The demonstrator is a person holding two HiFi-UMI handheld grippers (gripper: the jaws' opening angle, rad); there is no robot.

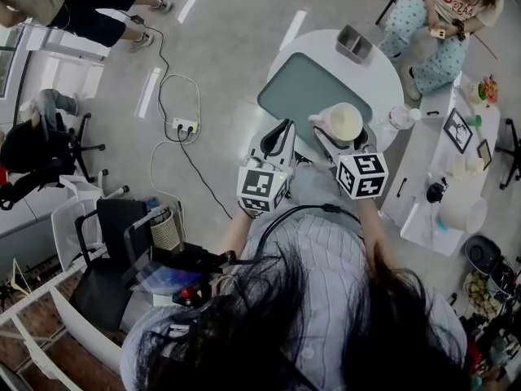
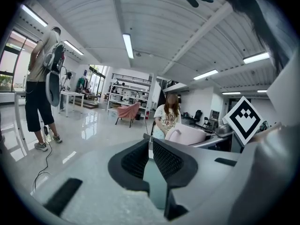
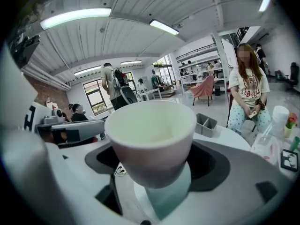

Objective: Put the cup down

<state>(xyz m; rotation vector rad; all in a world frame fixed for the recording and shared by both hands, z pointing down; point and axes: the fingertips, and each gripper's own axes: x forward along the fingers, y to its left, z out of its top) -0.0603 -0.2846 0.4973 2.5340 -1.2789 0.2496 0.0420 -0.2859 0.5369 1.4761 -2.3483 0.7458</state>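
A cream cup (image 1: 342, 120) with a small handle is held upright in my right gripper (image 1: 343, 135), which is shut on its lower body. It hangs over the near right part of a grey-green mat (image 1: 301, 88) on a round white table (image 1: 389, 78). In the right gripper view the cup (image 3: 150, 135) fills the space between the jaws, and it looks empty inside. My left gripper (image 1: 279, 135) is beside it to the left, over the mat's near edge, shut and holding nothing. In the left gripper view the cup (image 2: 187, 136) shows to the right, beyond the left gripper (image 2: 150, 144).
A grey two-compartment tray (image 1: 354, 44) stands at the table's far side. A clear bottle (image 1: 400, 117) stands at its right edge. A person (image 1: 431, 23) sits beyond the table. A cluttered side table (image 1: 456, 177) lies to the right, a power strip with cable (image 1: 183, 126) on the floor to the left.
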